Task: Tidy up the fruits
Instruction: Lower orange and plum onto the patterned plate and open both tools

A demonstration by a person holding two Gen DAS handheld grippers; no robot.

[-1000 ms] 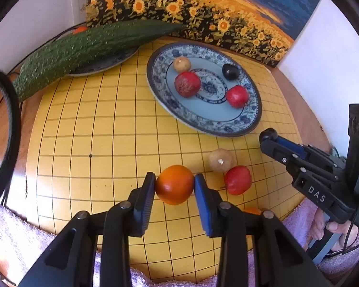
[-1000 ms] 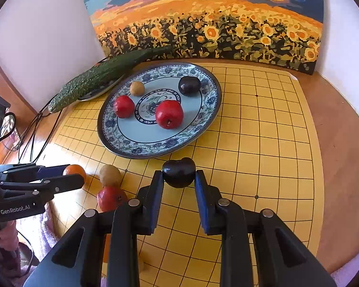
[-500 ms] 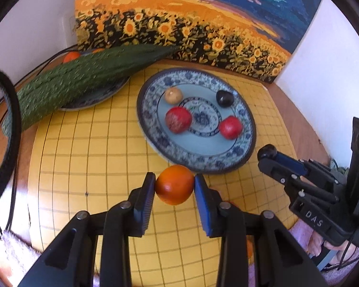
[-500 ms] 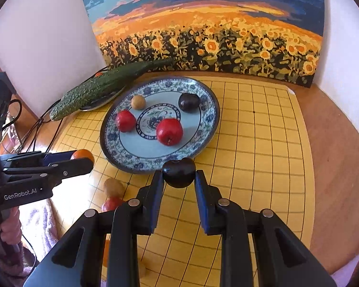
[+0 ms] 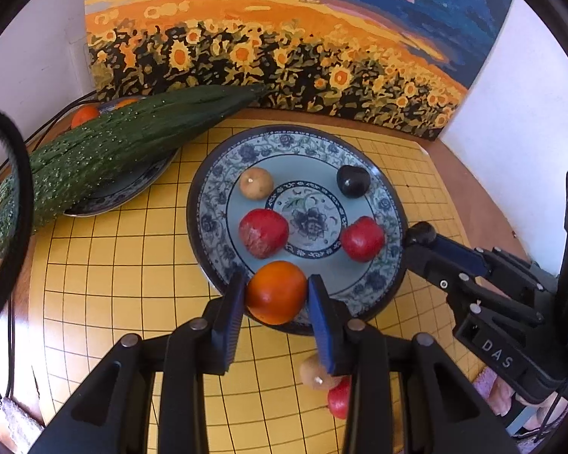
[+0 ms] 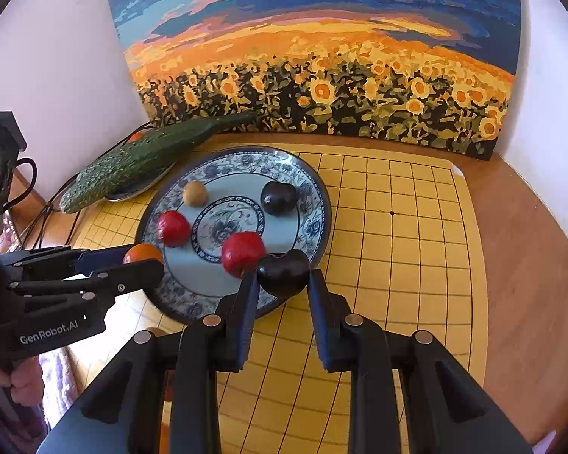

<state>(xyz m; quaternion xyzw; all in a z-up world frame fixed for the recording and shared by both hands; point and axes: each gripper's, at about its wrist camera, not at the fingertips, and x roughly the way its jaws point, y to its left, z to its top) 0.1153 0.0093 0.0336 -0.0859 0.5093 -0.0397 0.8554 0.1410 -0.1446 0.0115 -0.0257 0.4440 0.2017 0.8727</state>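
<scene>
My left gripper is shut on an orange fruit and holds it over the near rim of the blue-patterned plate. My right gripper is shut on a dark plum and holds it over the plate's near right rim. On the plate lie two red fruits, a tan fruit and a dark plum. A tan fruit and a red fruit lie on the yellow board below my left gripper.
A long green bumpy gourd lies across a second plate at the back left, with orange fruits behind it. A sunflower painting stands against the wall. The yellow grid board extends to the right. Cables hang at the left.
Both grippers have moved forward with their fruits, from over the board to over the plate's near rim. The plate looks nearer in both views.
</scene>
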